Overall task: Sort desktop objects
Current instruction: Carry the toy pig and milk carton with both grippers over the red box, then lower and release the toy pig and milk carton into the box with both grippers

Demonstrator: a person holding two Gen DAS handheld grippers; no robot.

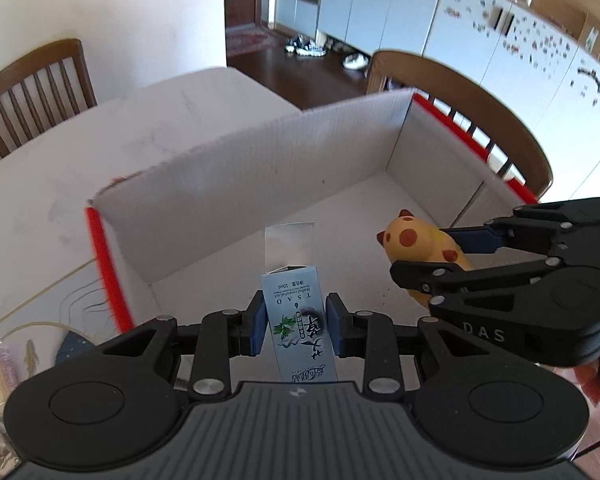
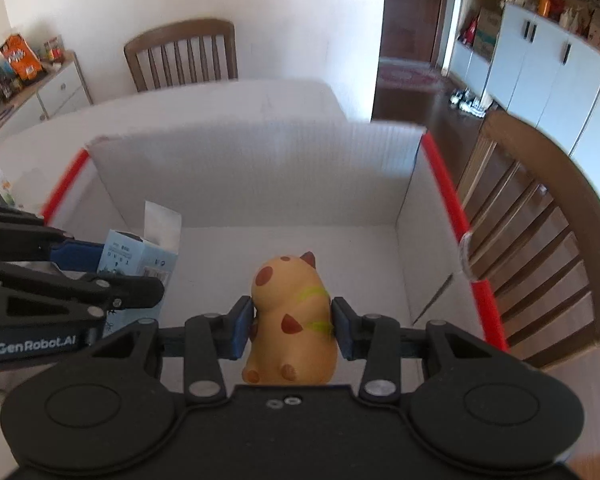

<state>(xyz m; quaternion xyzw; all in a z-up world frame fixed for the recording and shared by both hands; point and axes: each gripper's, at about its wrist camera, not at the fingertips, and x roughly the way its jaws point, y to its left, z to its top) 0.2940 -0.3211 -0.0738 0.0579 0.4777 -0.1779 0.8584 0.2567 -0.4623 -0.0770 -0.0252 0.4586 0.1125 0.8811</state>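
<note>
My left gripper (image 1: 296, 326) is shut on a small light-blue carton (image 1: 298, 328) with a loose flap at its top, held over the near left part of an open white cardboard box (image 1: 260, 184) with red edges. My right gripper (image 2: 293, 326) is shut on a yellow animal toy (image 2: 290, 320) with brown spots, held above the inside of the same box (image 2: 260, 176). In the left wrist view the right gripper (image 1: 432, 256) and the toy (image 1: 416, 240) show at the right. In the right wrist view the left gripper (image 2: 100, 268) and the carton (image 2: 140, 256) show at the left.
The box stands on a white table (image 1: 52, 176). Wooden chairs stand at the table's far side (image 2: 180, 54) and right side (image 2: 540, 240). Packets and a cable (image 1: 28, 336) lie left of the box. White cabinets (image 1: 480, 32) line the far wall.
</note>
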